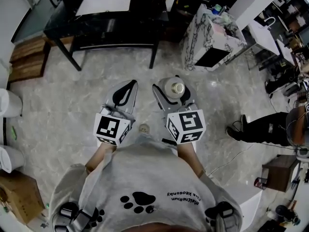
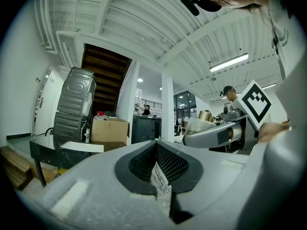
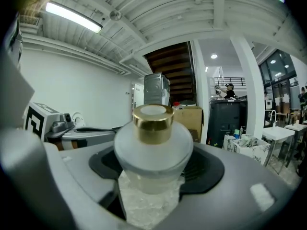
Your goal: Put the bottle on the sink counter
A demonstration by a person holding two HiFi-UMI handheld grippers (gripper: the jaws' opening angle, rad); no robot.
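Observation:
A frosted bottle [image 1: 174, 87] with a gold cap stands upright between the jaws of my right gripper [image 1: 173, 93], which is shut on its body. In the right gripper view the bottle [image 3: 153, 150] fills the middle, with the right gripper [image 3: 153, 178] closed round its lower part. My left gripper [image 1: 126, 84] hangs beside it on the left, its jaws together and empty. In the left gripper view the left gripper [image 2: 158, 150] shows a small white printed tag at the seam, and the bottle [image 2: 204, 122] appears at the right. Both grippers are held above the floor.
A black table [image 1: 106, 18] stands ahead on the left, and a marble-patterned cabinet [image 1: 212, 37] ahead on the right. A person [image 1: 270, 127] is at the right edge. White containers [image 1: 9, 103] and a cardboard box [image 1: 19, 197] sit along the left.

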